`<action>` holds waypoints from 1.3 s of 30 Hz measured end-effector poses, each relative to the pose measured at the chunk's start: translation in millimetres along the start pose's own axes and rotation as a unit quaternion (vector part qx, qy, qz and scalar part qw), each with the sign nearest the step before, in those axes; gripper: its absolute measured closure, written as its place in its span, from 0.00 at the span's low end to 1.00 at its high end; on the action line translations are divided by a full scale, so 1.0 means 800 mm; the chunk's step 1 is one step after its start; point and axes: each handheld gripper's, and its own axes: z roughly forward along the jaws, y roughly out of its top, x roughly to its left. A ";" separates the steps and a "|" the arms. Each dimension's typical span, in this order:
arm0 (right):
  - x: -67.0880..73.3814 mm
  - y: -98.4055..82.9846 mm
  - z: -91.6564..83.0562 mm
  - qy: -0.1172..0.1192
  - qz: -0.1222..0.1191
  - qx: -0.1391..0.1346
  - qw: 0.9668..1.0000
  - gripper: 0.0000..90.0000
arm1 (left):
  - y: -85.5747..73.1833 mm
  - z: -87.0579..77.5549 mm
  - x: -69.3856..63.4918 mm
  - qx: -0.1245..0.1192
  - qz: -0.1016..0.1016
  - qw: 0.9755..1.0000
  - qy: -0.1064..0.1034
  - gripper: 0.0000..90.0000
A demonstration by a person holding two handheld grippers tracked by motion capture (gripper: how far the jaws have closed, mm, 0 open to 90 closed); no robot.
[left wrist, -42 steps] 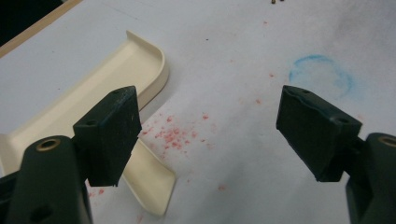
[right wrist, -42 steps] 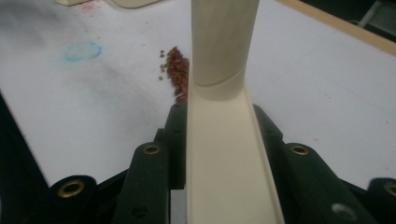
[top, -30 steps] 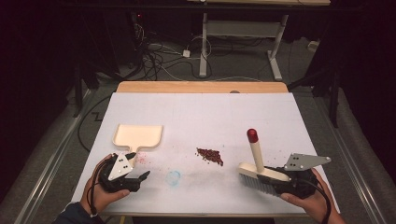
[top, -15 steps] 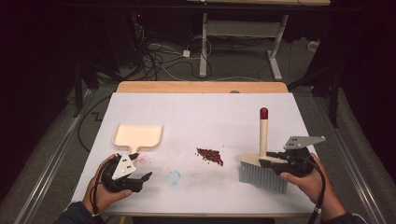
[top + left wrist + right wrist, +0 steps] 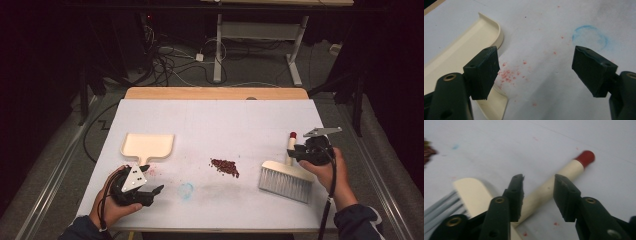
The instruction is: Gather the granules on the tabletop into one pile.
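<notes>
Over the brush handle (image 5: pixel 554 185), right gripper (image 5: pixel 539 195) part-open; left gripper (image 5: pixel 536 72) wide open.

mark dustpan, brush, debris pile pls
dustpan (image 5: pixel 148 144): high view, on the bare cream pan floor.
brush (image 5: pixel 283 170): high view, on the cream head just above the grey bristles.
debris pile (image 5: pixel 225 166): high view, on the middle of the dark red bits.

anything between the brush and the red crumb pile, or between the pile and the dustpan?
Nothing visible. The brush lies right of the crumb pile with bare tabletop between; the dustpan sits left of the pile, also across bare surface.
</notes>
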 end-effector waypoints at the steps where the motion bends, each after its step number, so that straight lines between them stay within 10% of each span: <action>1: 0.002 -0.001 0.005 -0.018 0.005 0.006 1.000 0.61 | 0.000 0.000 0.000 0.001 0.001 1.000 0.000 0.23; 7: 0.004 -0.009 0.031 -0.024 0.045 0.028 0.998 0.53 | 0.000 0.000 -0.001 0.000 0.001 1.000 -0.002 0.23; 17: 0.002 0.009 0.052 -0.078 0.028 0.021 0.996 0.59 | 0.000 0.001 -0.001 0.002 0.002 1.000 -0.002 0.23; 23: -0.007 0.022 0.068 -0.068 0.063 0.042 0.995 0.55 | 0.001 0.003 -0.001 0.004 0.002 1.000 -0.004 0.23; 39: -0.015 0.052 0.090 -0.078 0.055 0.062 0.994 0.63 | 0.001 0.004 0.000 0.001 0.000 1.000 -0.008 0.23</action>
